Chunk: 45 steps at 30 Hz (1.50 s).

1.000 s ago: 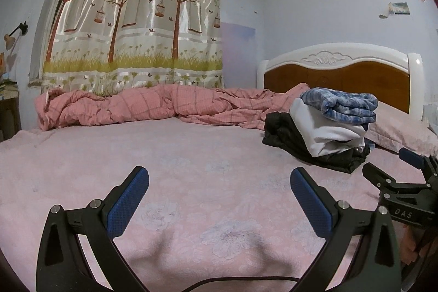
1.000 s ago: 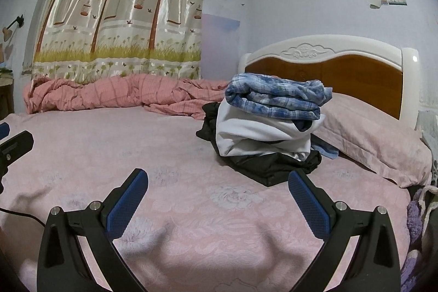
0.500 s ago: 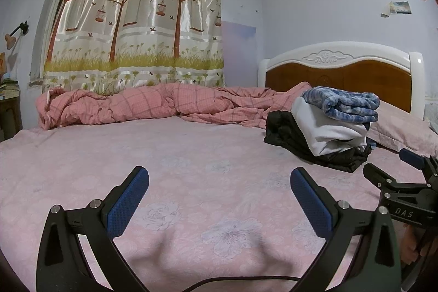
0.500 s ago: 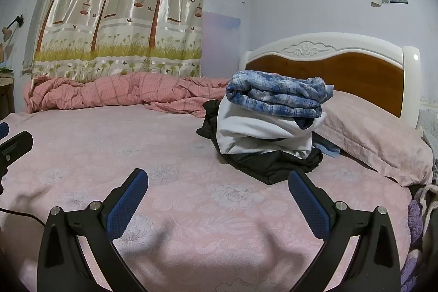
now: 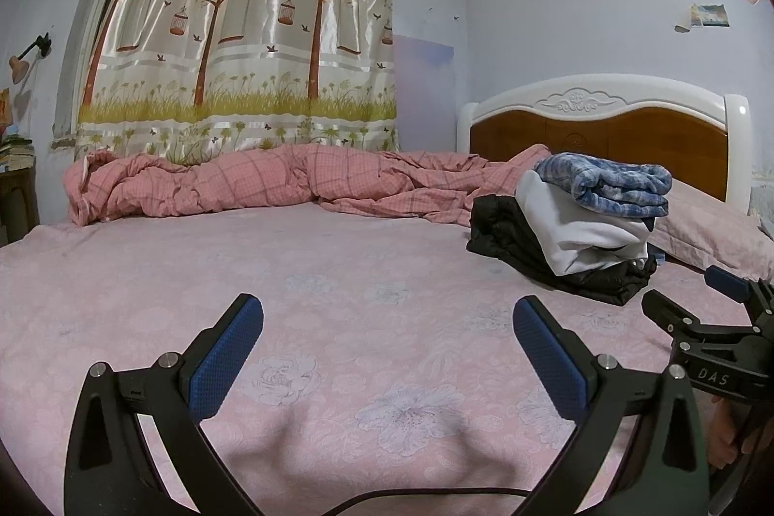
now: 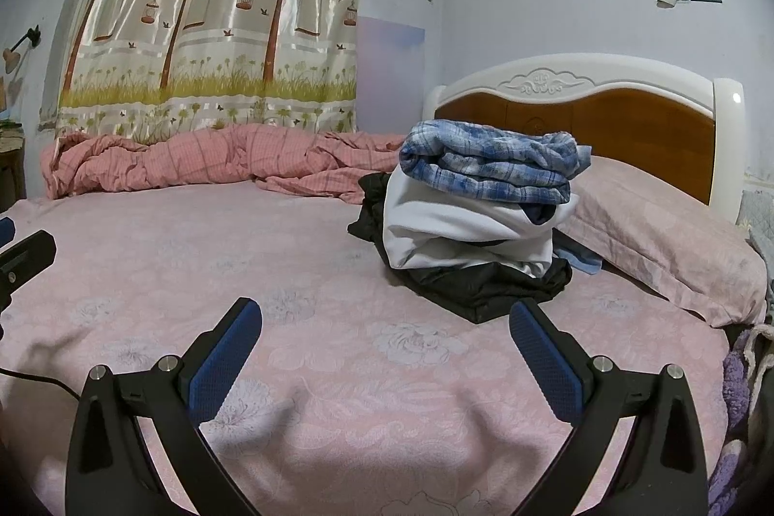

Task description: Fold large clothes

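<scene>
A stack of folded clothes sits on the pink bed near the headboard: a blue plaid garment on top, a white one under it, a black one at the bottom. The stack also shows in the left wrist view. My left gripper is open and empty, low over the pink floral sheet. My right gripper is open and empty, just in front of the stack. The right gripper's side shows at the right edge of the left wrist view.
A rumpled pink checked quilt lies along the far side of the bed under a tree-print curtain. A pink pillow rests against the white and wood headboard. A purple cloth hangs at the bed's right edge.
Both views have shifted only slightly; the clothes stack looks a touch higher and nearer. Both grippers stay open and empty.
</scene>
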Motion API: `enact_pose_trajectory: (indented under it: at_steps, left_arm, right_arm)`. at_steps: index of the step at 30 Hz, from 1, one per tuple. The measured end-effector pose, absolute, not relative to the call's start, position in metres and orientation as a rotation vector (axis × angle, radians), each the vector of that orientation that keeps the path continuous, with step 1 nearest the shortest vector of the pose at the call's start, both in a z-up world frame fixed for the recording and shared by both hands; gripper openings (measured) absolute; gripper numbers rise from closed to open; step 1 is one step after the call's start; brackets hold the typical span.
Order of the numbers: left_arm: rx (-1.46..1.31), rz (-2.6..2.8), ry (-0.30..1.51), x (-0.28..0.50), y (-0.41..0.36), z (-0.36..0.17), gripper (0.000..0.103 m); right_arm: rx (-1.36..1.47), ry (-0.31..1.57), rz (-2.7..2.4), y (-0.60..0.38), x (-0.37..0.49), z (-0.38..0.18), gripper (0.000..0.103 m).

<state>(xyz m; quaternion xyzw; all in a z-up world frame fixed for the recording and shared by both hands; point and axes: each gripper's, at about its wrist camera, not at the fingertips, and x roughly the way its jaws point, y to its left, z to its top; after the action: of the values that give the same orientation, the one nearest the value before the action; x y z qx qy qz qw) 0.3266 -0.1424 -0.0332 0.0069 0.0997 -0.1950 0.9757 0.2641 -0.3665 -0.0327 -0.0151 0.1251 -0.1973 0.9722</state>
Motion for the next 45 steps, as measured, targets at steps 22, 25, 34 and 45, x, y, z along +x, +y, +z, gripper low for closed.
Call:
enact_pose_trajectory:
  at_steps: [22,25,34,45]
  left_arm:
    - [0.018,-0.395,0.221,0.3283,-0.1401,-0.0319,0.103]
    - [0.016,-0.395,0.22,0.3278,-0.1391,-0.0315,0.103]
    - [0.016,-0.399,0.225,0.3283,-0.1382,-0.0305,0.103]
    - [0.017,-0.398,0.224,0.3282,-0.1383,-0.0304,0.103]
  right_arm:
    - [-0.027,0.25,-0.407,-0.3605,0.2603,-0.035,0.103]
    - [-0.023,0.251,-0.406,-0.3596,0.2602,-0.0356,0.103]
    - [-0.027,0.253,-0.406,-0.3576,0.2602,-0.0366,0.103]
    - [-0.025,0.255,-0.406,-0.3578,0.2603,-0.0364,0.103]
